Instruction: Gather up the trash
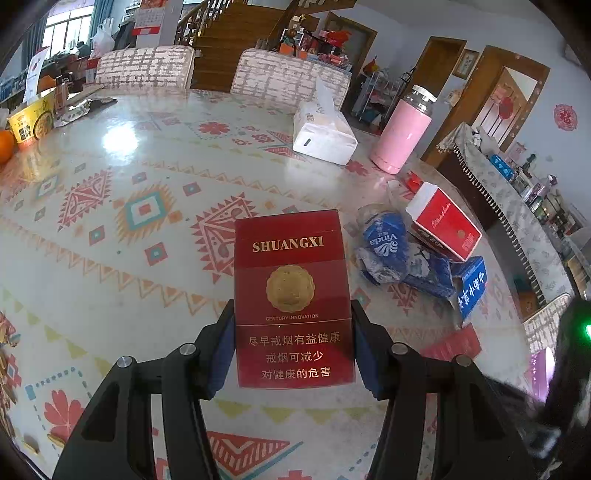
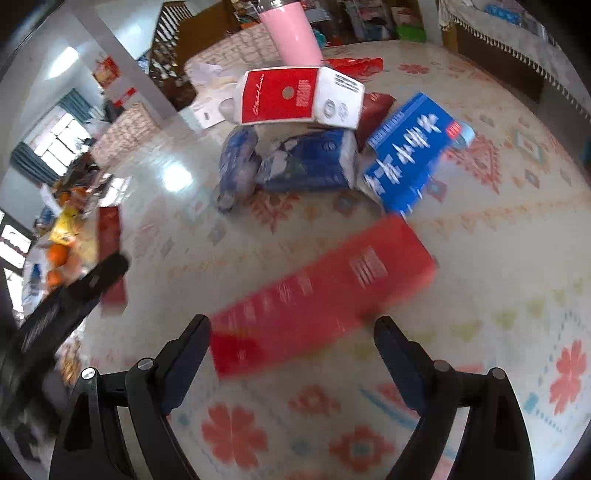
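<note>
Setting: lived-in family home, dining area. Large round worktop (image 1: 122, 155) under a glossy patterned cover fills the space ahead of the left gripper (image 1: 293, 343). Beyond it, two upholstered dining chairs (image 1: 146, 66), and behind them a wooden staircase (image 1: 236, 33). Far left of the gripper: a window with curtains (image 1: 66, 31) and a wall calendar (image 1: 147, 20). To the right: wooden interior doors (image 1: 506, 99), red paper decoration (image 1: 565, 116) on the wall, and a cloth-covered sideboard (image 1: 517, 206) crowded with bottles. Household items on the worktop: tissue pack (image 1: 325, 133), pink thermos (image 1: 402, 133), instant noodle bowl (image 1: 31, 122).
</note>
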Available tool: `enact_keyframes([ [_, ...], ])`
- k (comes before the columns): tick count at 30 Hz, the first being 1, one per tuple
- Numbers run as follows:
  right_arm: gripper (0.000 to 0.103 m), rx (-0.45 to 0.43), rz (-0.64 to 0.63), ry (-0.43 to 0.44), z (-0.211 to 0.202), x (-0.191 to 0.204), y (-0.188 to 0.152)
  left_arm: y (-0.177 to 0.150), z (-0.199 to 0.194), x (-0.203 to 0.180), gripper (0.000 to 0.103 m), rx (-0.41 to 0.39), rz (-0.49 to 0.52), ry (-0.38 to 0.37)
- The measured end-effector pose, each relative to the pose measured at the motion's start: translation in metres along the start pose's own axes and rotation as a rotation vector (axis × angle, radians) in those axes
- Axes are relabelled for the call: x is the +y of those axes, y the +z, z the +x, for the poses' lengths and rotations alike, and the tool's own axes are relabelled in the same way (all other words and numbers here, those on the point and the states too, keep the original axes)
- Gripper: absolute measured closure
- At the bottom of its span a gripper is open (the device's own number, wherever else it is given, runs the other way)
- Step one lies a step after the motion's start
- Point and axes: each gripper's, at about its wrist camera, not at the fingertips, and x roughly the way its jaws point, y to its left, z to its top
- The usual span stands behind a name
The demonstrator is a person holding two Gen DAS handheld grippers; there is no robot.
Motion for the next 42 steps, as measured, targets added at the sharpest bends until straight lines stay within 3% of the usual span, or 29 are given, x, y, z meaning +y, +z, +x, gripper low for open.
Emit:
enact_keyframes([
  [7,0.009,-0.023,-0.058,-0.218,0.02,0.028,0.01,-0.003,-0.001,-0.004,0.047,0.005,0.009,-0.01],
  [11,0.01,-0.008,0.01,-0.125,0.008,0.022,0.016,-0.001,-0.006,0.001,0.047,-0.009,-0.009,-0.018],
  [14,0.011,-0.088,-0.114,-0.149,-0.012,0.039,0.014,0.0,-0.008,0.003,0.047,-0.006,-0.024,-0.032],
  [18,0.011,-0.166,-0.305,-0.107,-0.024,0.055,0.025,0.0,-0.011,0.002,0.047,-0.012,-0.025,-0.042],
  [24,0.011,-0.065,-0.319,-0.1,0.016,0.032,0.059,0.002,-0.002,0.006,0.047,0.029,-0.035,-0.048],
  [30,0.01,0.036,-0.271,0.035,0.028,0.014,0.049,0.006,0.006,0.018,0.047,0.083,-0.077,-0.087],
  [34,0.01,0.055,-0.347,0.012,0.026,0.025,0.025,0.006,0.009,0.018,0.047,0.114,-0.067,-0.095],
  [38,0.01,0.037,-0.371,-0.049,0.024,0.032,0.01,0.003,0.016,0.012,0.047,0.148,-0.025,-0.05],
  [42,0.021,-0.004,-0.405,-0.137,0.024,0.04,0.004,-0.003,0.026,0.007,0.045,0.194,0.019,-0.008],
])
